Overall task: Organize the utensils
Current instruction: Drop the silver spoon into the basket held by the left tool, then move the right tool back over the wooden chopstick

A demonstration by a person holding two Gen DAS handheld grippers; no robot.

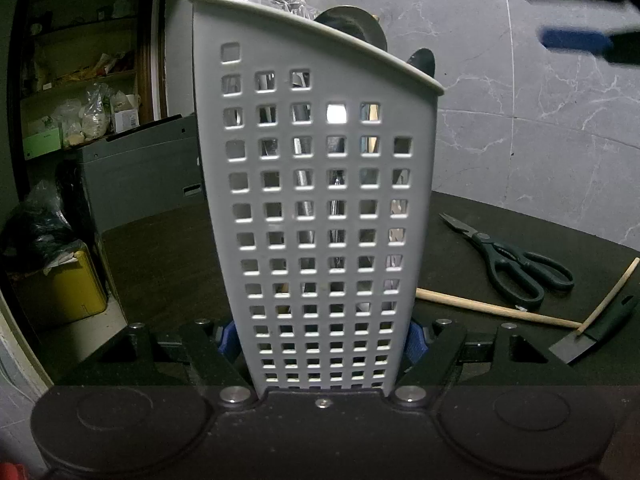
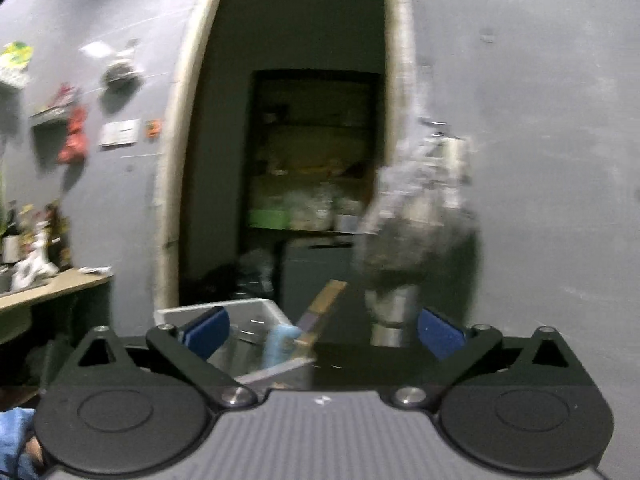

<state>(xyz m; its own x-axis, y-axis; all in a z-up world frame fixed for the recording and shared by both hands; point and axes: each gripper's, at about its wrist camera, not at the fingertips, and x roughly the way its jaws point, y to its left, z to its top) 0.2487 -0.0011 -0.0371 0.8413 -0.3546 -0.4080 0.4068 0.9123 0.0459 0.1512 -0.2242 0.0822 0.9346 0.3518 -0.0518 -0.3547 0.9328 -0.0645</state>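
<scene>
A tall grey perforated utensil holder fills the left wrist view, standing upright on the dark table with utensils inside it. My left gripper is shut on the utensil holder, its blue pads pressed on both sides near the base. Black scissors, wooden chopsticks and a black-handled knife lie on the table to the right. My right gripper is open and empty in its blurred view, above the holder's rim and the utensils in it. It also shows blurred in the left wrist view.
A grey cabinet and a yellow box stand left of the table. A doorway with cluttered shelves is behind. A hanging plastic bag is on the marble wall.
</scene>
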